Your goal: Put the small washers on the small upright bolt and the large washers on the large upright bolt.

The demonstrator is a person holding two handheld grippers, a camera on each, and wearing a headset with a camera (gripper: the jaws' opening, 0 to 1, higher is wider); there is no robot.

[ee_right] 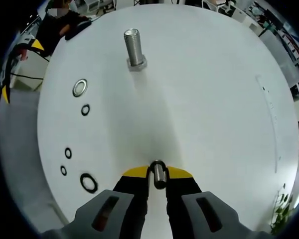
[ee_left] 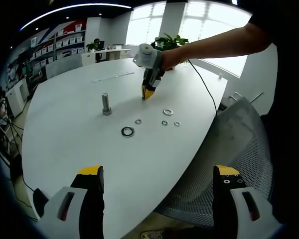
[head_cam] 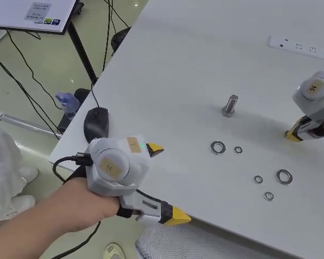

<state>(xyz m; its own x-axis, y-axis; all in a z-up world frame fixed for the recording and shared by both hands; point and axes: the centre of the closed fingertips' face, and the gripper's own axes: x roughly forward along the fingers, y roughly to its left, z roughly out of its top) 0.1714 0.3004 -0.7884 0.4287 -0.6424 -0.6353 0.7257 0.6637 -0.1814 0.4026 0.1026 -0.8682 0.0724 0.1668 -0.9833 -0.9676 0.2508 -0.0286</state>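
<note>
Your right gripper (ee_right: pixel 158 178) has its jaws shut on the small bolt (ee_right: pixel 158 170), pinched at the yellow tips; I cannot tell whether its lower end sits flat on the table (head_cam: pixel 194 65) or hangs just above it. That is your first risk: if you part the jaws before the bolt stands square, or one pad drags as it opens, so narrow a piece will likely tip and roll; seat it, then open slowly.

The large bolt (head_cam: pixel 230 105) stands upright, well apart from the right gripper. In the head view the washers lie flat from 6 to 4 o'clock of it; the large washers (head_cam: pixel 218 147) and the small washers (head_cam: pixel 258 179) are mixed together, so a hasty pick could put the wrong size on the wrong bolt. Flat rings on a slick top may skid from your tips rather than lift; those at 5 o'clock lie near the table's edge and could go over.

Your left gripper (ee_left: pixel 158 174) is spread wide and holds nothing; in the head view it hangs at 7 o'clock, over the table's edge.

The table is white, smooth and bare but for a power strip (head_cam: pixel 302 46) at 1 o'clock and a black mouse (head_cam: pixel 95 123) at 9 o'clock; a mesh chair (ee_left: pixel 229 144) stands by it; the room is an office with bright windows (ee_left: pixel 144 15) and a plant (ee_left: pixel 169 41).
</note>
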